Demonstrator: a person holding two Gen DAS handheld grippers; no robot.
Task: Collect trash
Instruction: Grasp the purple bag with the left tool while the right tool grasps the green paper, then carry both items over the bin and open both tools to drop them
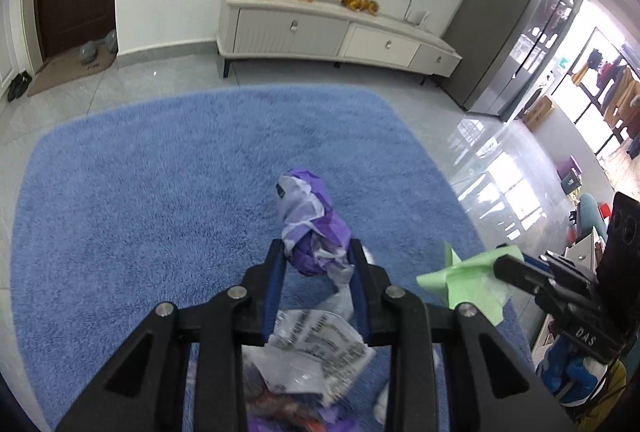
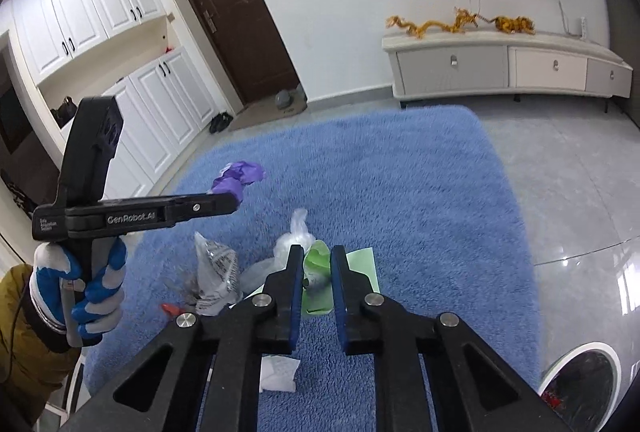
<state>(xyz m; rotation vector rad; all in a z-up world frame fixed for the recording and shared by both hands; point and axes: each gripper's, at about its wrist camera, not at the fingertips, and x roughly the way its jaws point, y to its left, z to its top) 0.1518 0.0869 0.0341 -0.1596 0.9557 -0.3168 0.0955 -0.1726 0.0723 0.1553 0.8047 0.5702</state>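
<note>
My left gripper [image 1: 318, 252] is shut on a crumpled purple and white wrapper [image 1: 312, 220], held up above the blue rug [image 1: 160, 192]. The right wrist view shows that same left gripper [image 2: 234, 201] from the side, with the purple wrapper [image 2: 240, 176] sticking out of its tip. My right gripper [image 2: 316, 256] is shut on a sheet of light green paper [image 2: 318, 264]. From the left wrist view, the green paper [image 1: 468, 282] hangs from the right gripper [image 1: 500, 266] at the right. On the rug [image 2: 400, 192] below lie a printed clear wrapper [image 2: 218, 272], a clear plastic bag [image 2: 296, 232] and a white scrap [image 2: 280, 372].
A white-rimmed round bin [image 2: 568, 352] stands on the tiled floor at the lower right. A person's gloved hand [image 2: 80, 284] grips the left gripper's handle. A long white TV cabinet [image 2: 508, 64] lines the far wall. A grey fridge [image 1: 508, 32] stands to its right.
</note>
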